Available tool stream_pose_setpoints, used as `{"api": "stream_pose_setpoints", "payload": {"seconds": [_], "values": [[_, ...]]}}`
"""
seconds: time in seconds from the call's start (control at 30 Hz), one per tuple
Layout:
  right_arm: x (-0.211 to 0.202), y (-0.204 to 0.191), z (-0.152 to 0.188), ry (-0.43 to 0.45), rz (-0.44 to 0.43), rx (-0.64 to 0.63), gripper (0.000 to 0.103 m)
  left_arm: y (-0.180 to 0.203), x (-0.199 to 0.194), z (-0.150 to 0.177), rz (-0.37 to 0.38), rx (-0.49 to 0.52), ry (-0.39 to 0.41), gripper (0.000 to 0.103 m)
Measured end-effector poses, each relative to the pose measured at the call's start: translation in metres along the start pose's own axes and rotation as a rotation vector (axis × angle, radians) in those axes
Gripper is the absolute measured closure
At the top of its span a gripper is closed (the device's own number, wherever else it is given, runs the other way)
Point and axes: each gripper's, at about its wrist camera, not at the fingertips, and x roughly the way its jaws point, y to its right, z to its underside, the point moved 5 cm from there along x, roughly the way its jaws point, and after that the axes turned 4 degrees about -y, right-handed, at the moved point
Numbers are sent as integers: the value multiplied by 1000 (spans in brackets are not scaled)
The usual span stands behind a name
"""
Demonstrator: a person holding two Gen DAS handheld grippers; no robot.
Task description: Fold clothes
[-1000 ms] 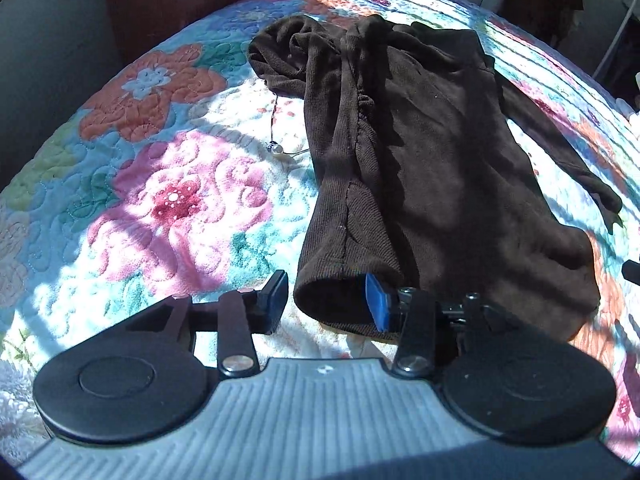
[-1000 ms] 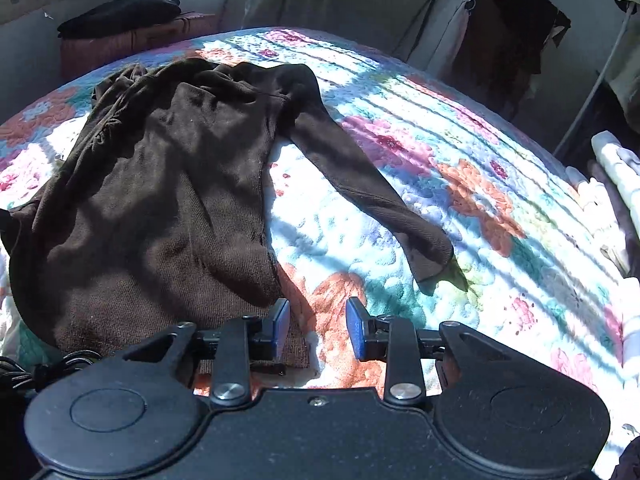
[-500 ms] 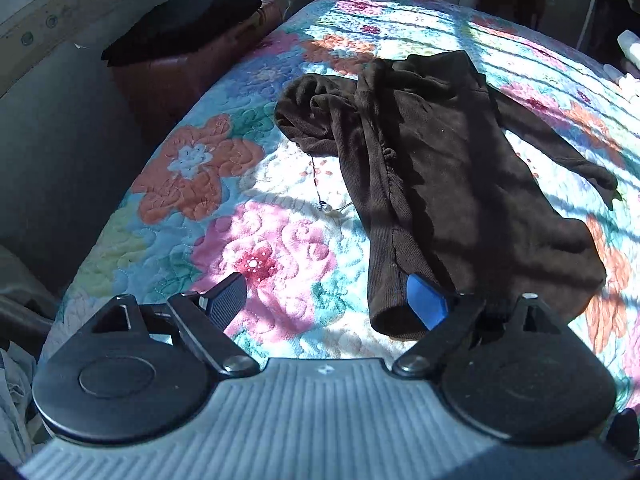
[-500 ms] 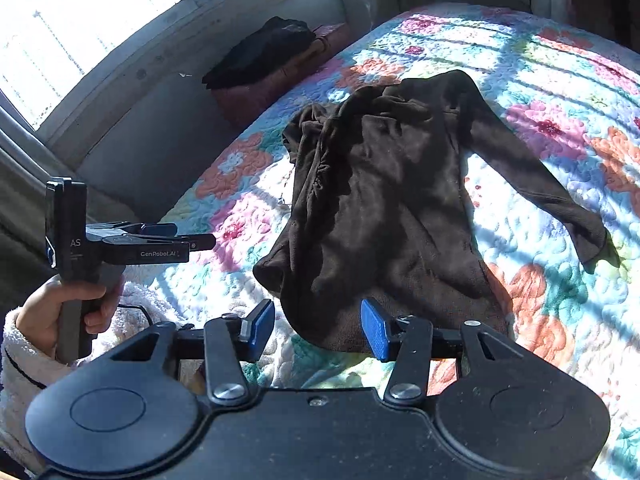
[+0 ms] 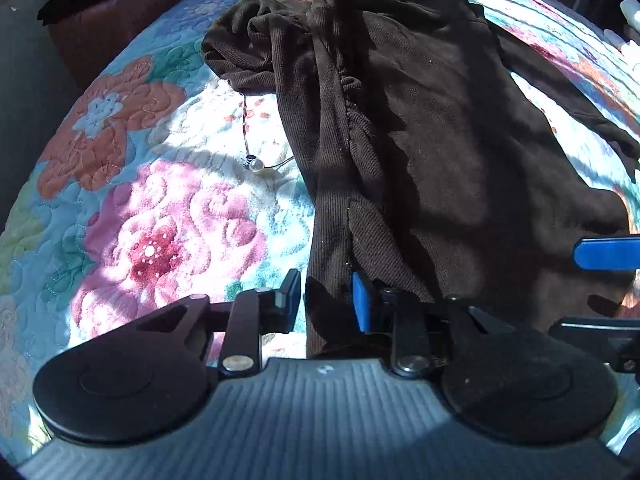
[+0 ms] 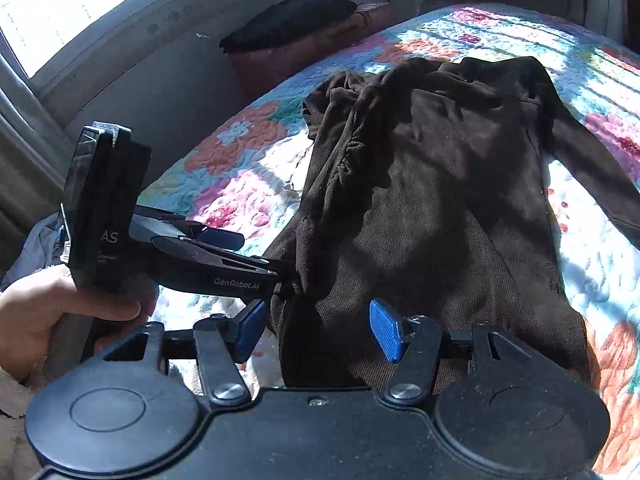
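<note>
Left gripper fingers part-closed around near sleeve cuff of brown sweater; firm pinch cannot be told. Right gripper wide open, straddling hem, gripping nothing. Sweater lies on floral quilt. Left view only: pearl pendant. Right view only: person's hand, window.

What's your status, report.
Left gripper open, straddling sweater hem. Right gripper open, hem between jaws. Sweater flat on quilt, one sleeve out. Beaded cord beside it, not blocking.
</note>
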Motion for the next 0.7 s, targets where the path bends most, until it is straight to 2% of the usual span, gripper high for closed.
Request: {"api": "stream_pose_setpoints", "payload": {"seconds": [0.07,0.13,0.2,0.33,0.4,0.43,0.5,0.63,0.7], "values": [[10,-2,-4,8,13,-38,40,-8,-6,2,0,-41,22,101],[19,-6,-8,3,7,-52,40,-15,-22,4,-70,-55,89,101],[25,-5,-7,-12,14,-64,40,-20,-39,6,-175,-49,147,101],[34,0,0,-50,29,-55,40,-23,-47,10,-254,-42,151,103],[35,4,5,-66,30,-43,40,-23,-40,13,-138,-70,97,103],[39,5,7,-70,32,-40,40,-23,-36,12,-107,-78,77,103],[40,8,10,-77,41,-34,40,-21,-35,9,-98,-72,88,103],[32,8,-1,-56,51,-31,40,-20,-45,-9,-15,-81,112,99],[20,1,-14,13,93,-23,40,-25,-48,-19,-54,-67,131,99]]}}
